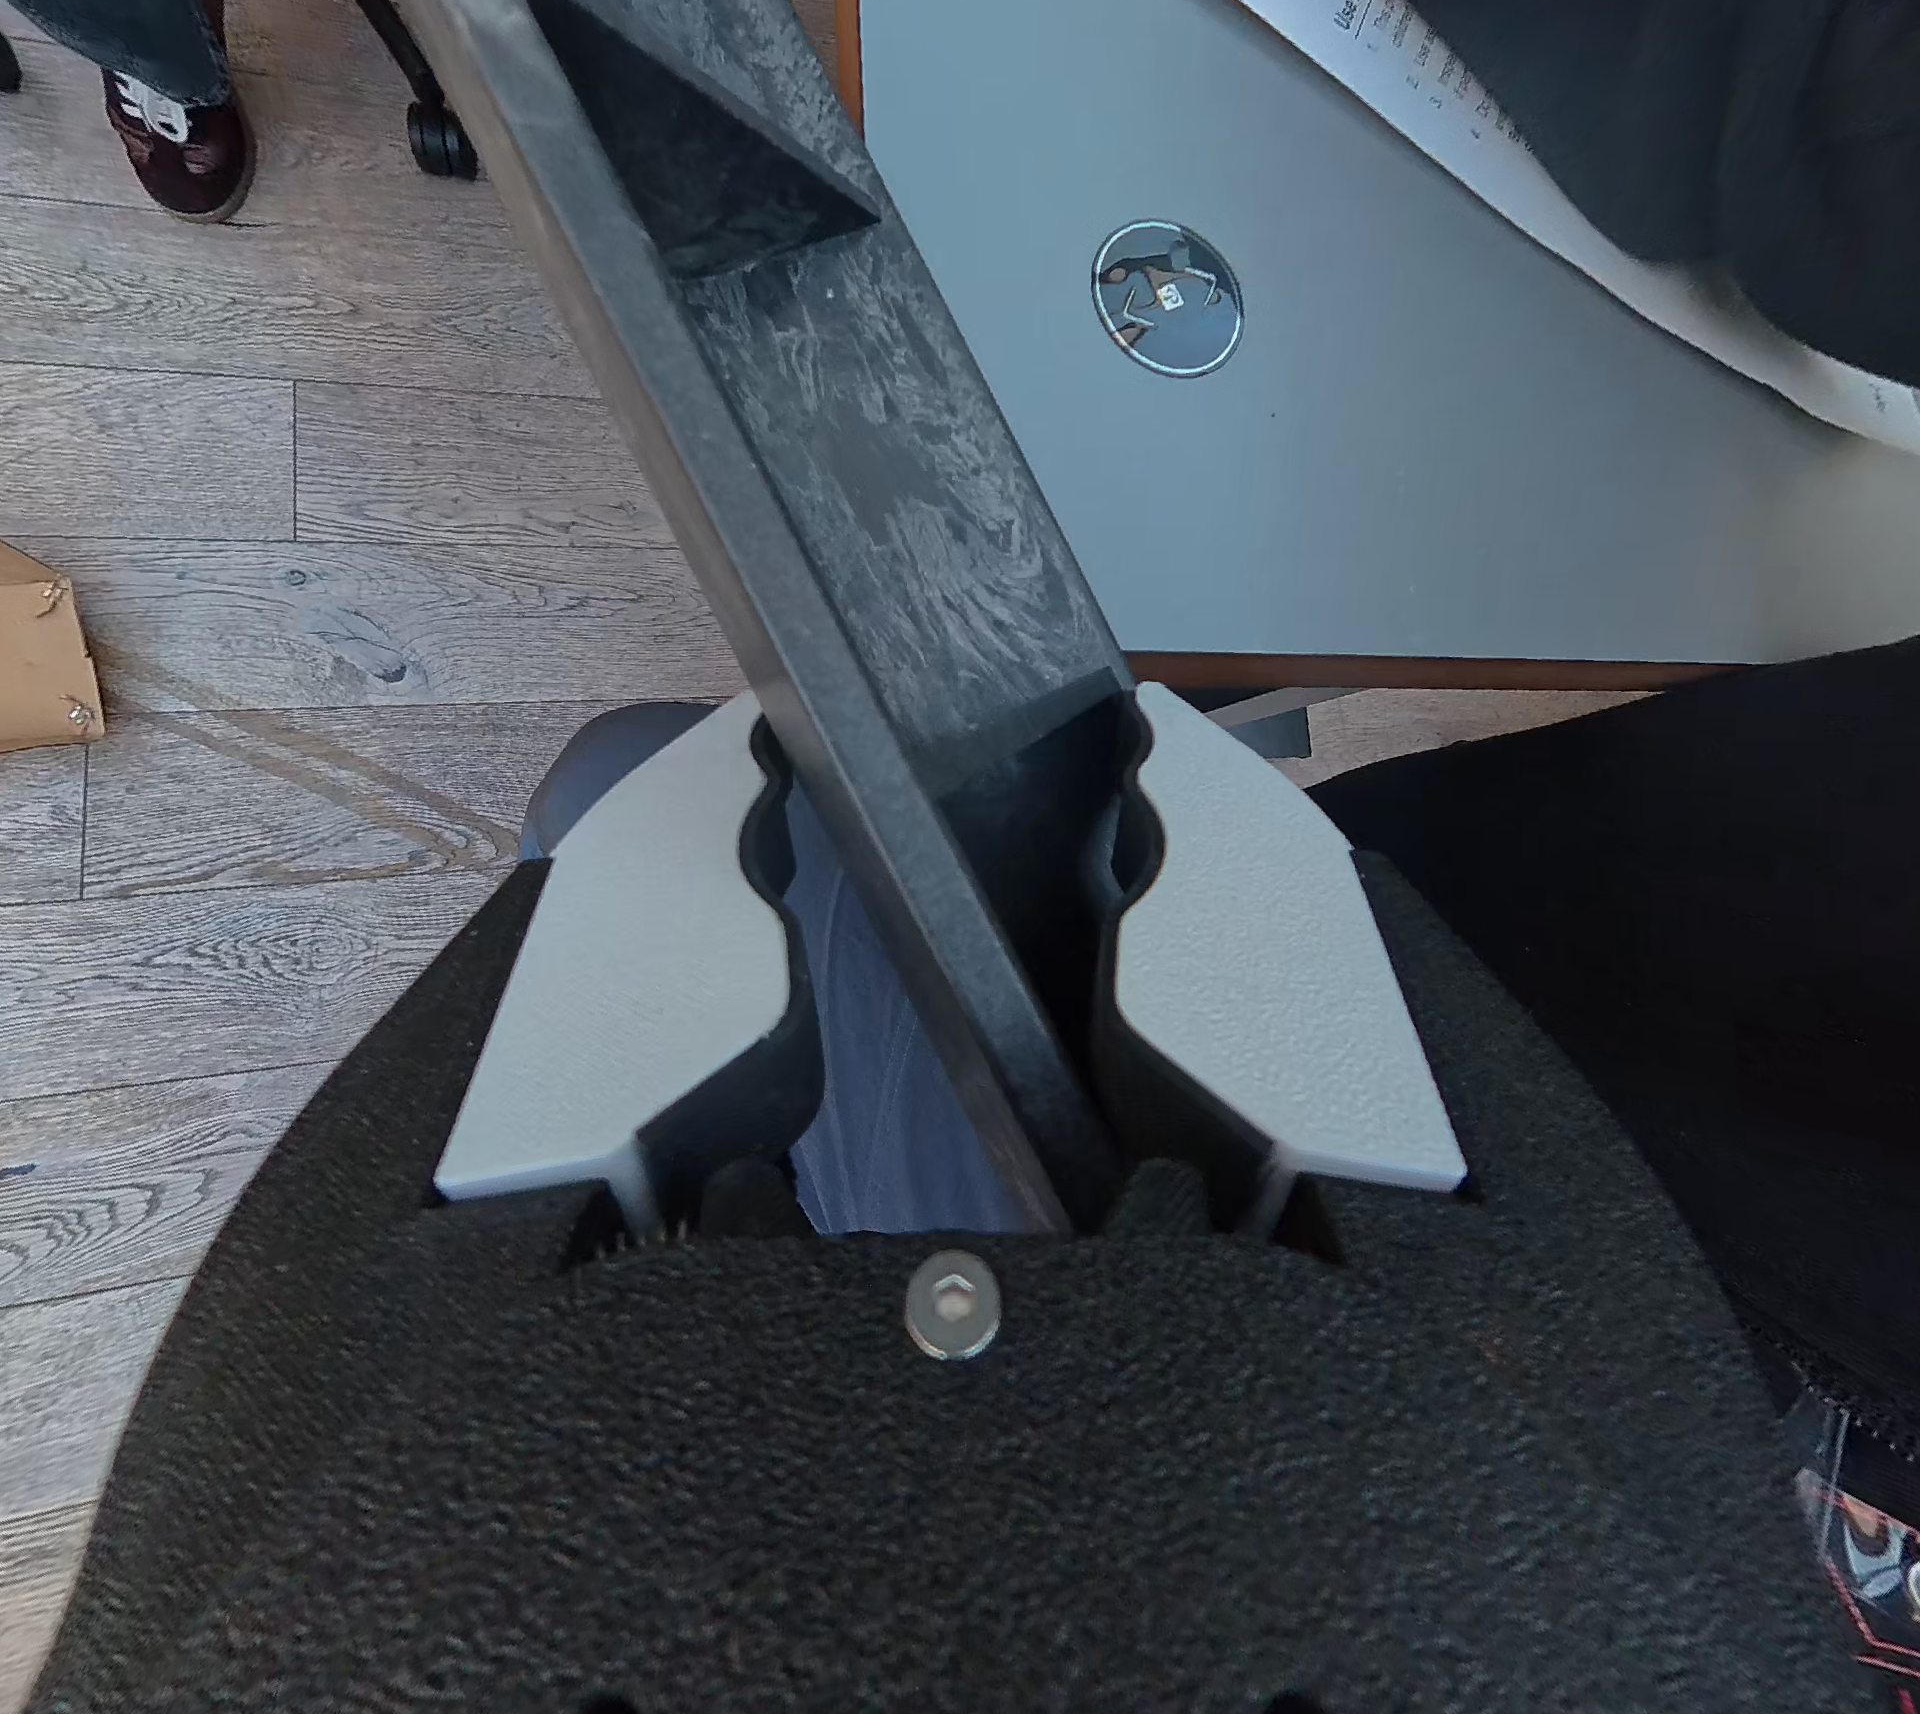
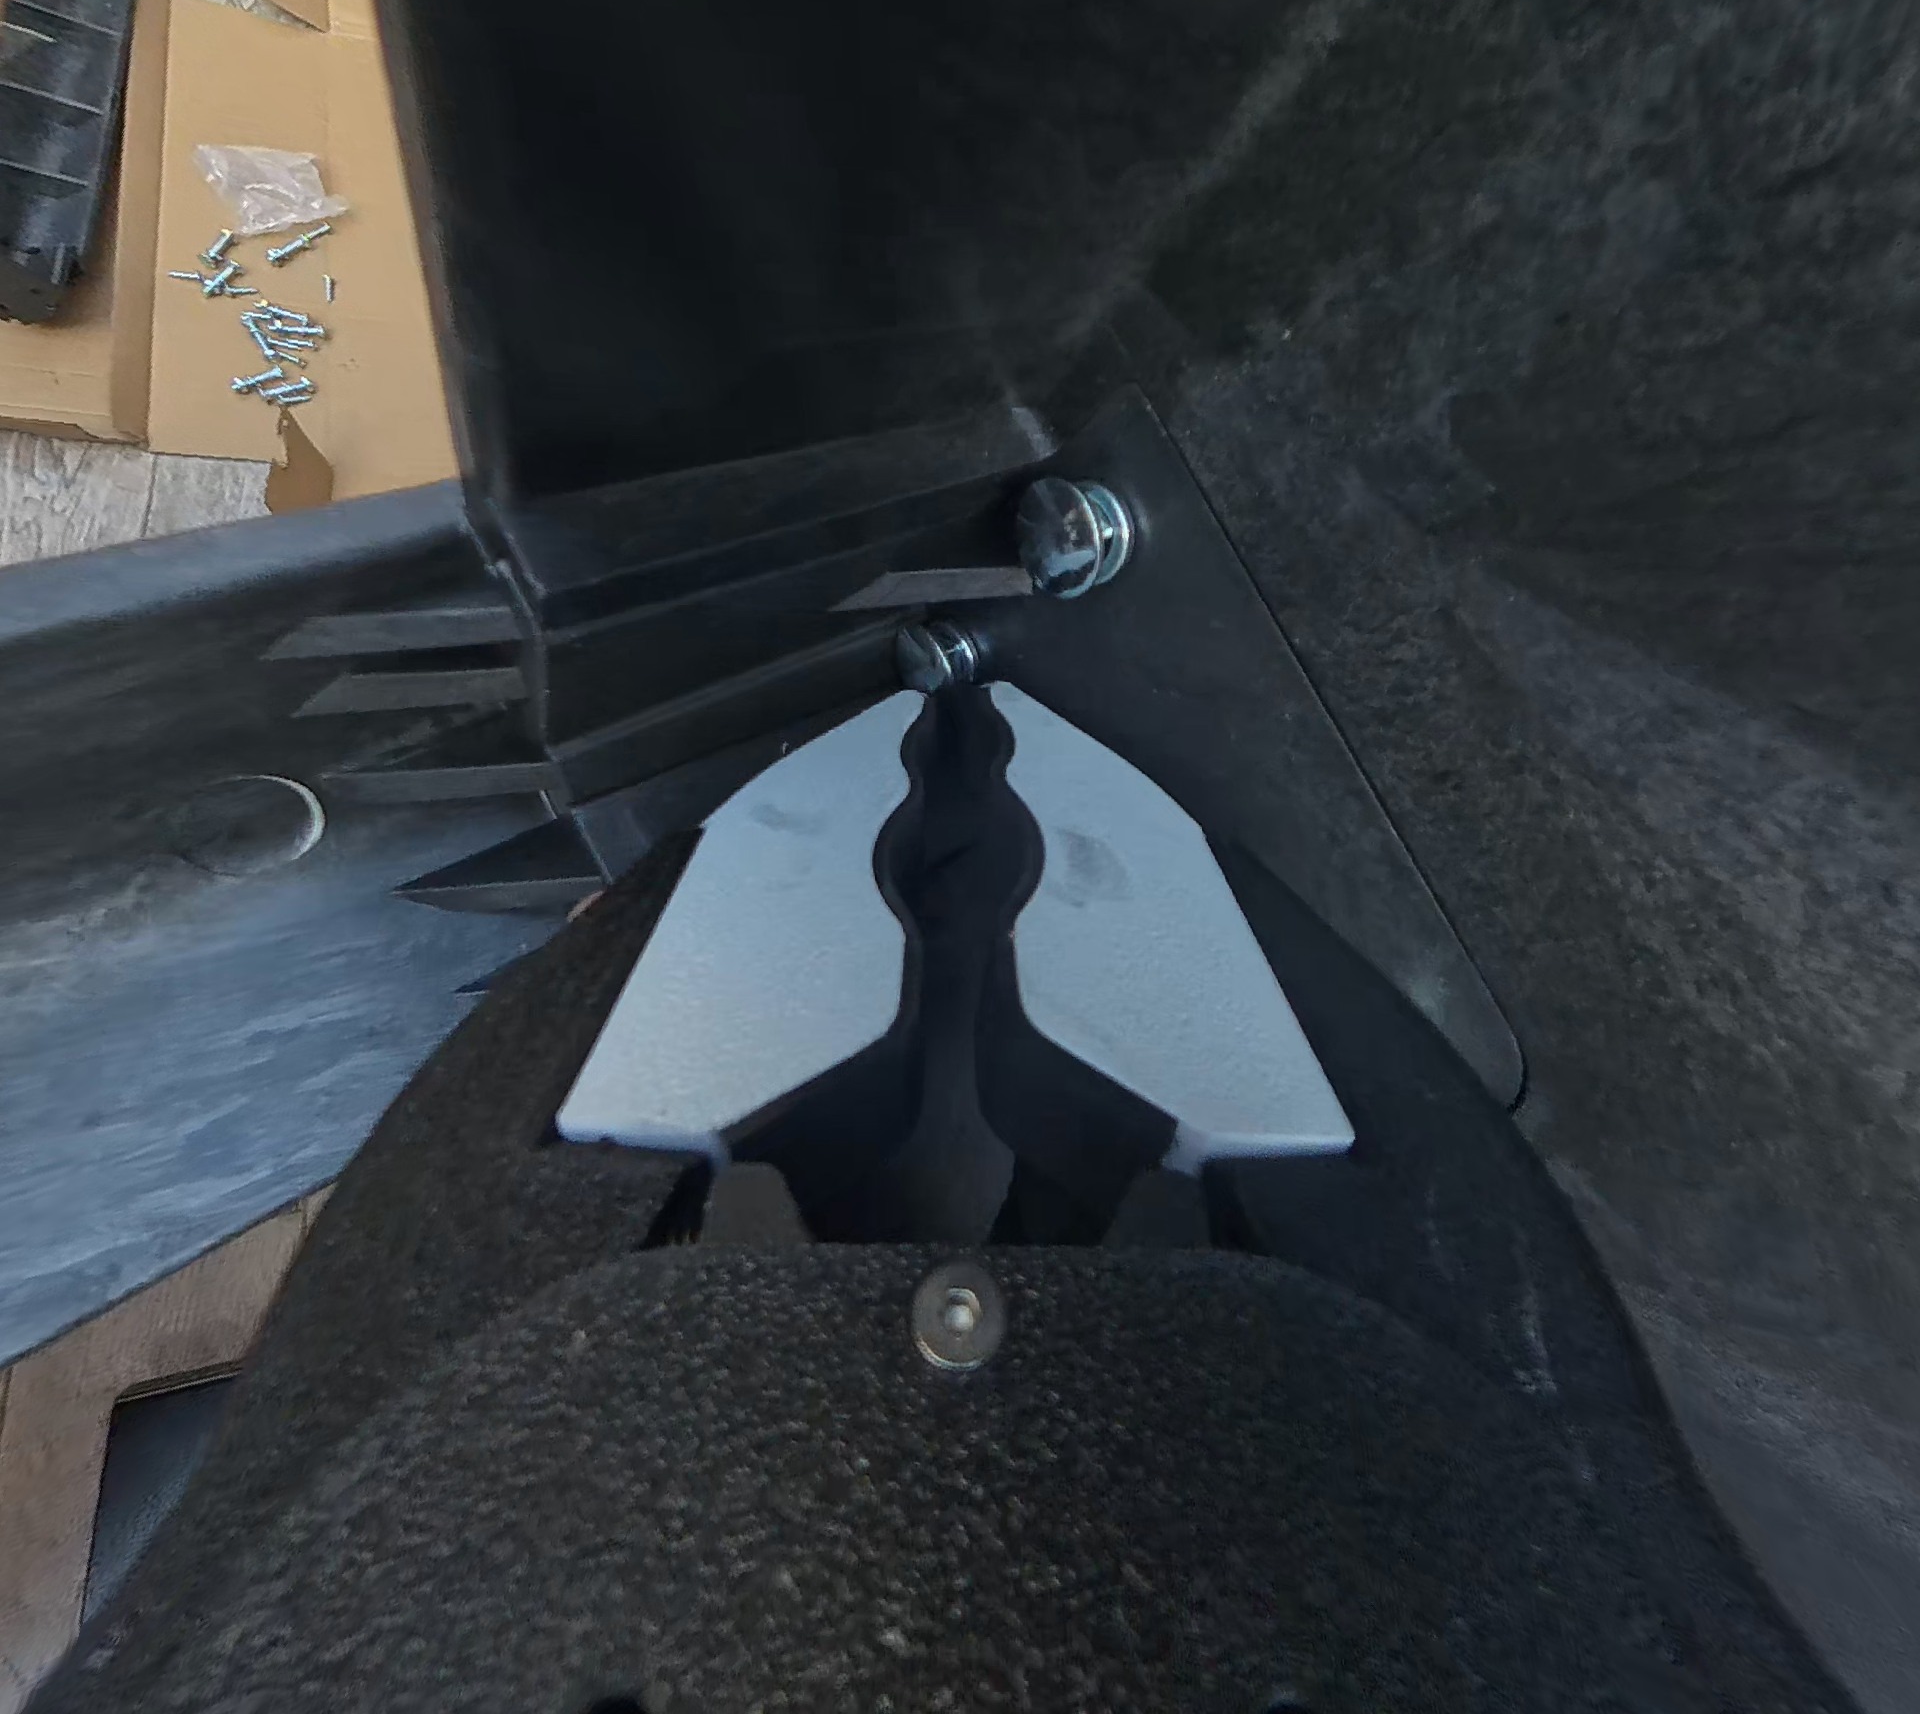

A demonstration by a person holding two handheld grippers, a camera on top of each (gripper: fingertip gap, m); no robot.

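Observation:
In the left wrist view my left gripper [image 1: 948,724] is shut on a long black ribbed plastic part [image 1: 894,459], which fills the space between both fingers and runs up to the top left. In the right wrist view my right gripper [image 2: 951,700] is nearly closed, its fingertips pinching a small silver screw with washers [image 2: 935,656]. The screw sits at a black metal plate [image 2: 1226,729] on a black felt-covered surface [image 2: 1558,314]. A second, larger silver screw [image 2: 1075,537] sits in the plate just above. The black plastic part [image 2: 208,989] also shows at the left of that view.
A grey panel with a round emblem [image 1: 1166,298] and a printed sheet [image 1: 1351,2] lie beyond the part. The wood floor [image 1: 312,469] holds a cardboard box [image 1: 42,646], a shoe [image 1: 177,137] and a caster [image 1: 442,137]. Flat cardboard [image 2: 208,417] carries several loose screws [image 2: 270,324] and another black ribbed part [image 2: 62,106]. My right fingertips sit around 45 cm from my left ones.

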